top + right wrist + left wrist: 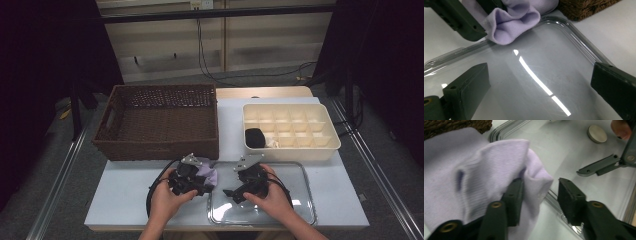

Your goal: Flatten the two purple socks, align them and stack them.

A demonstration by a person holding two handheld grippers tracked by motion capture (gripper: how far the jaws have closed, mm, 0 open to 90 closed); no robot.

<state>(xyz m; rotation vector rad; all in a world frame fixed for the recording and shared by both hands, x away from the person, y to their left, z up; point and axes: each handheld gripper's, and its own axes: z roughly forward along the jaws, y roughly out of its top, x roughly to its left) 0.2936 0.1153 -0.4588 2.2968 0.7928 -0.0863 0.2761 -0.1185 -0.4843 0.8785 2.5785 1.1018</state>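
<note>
— Where is the cloth now?

— The lilac cloth [210, 176] lies bunched at the near-left corner of the clear tray [300, 172], one fold spilling over that tray's rim, the rest on the table just in front of the wicker basket [160, 120]. My left gripper [540, 192] is on it: my jaws stand partly spread, one jaw buried against a fold, the other clear of the fabric over the tray's edge. Nothing is pinched.

— And your other one?

— My right gripper [539, 87] hovers over the middle of the tray, jaws spread wide, nothing between them.

— How will the cloth handle?

— I judge it light, soft and limp, a ribbed knit. It won't slip much on my pads, but it will sag and unfold from wherever I lift it. A thin single layer could pull free.

— So where do you take hold?

— At the thick rolled fold nearest the tray's rim, several layers together, biting deep rather than at the very edge.
</note>
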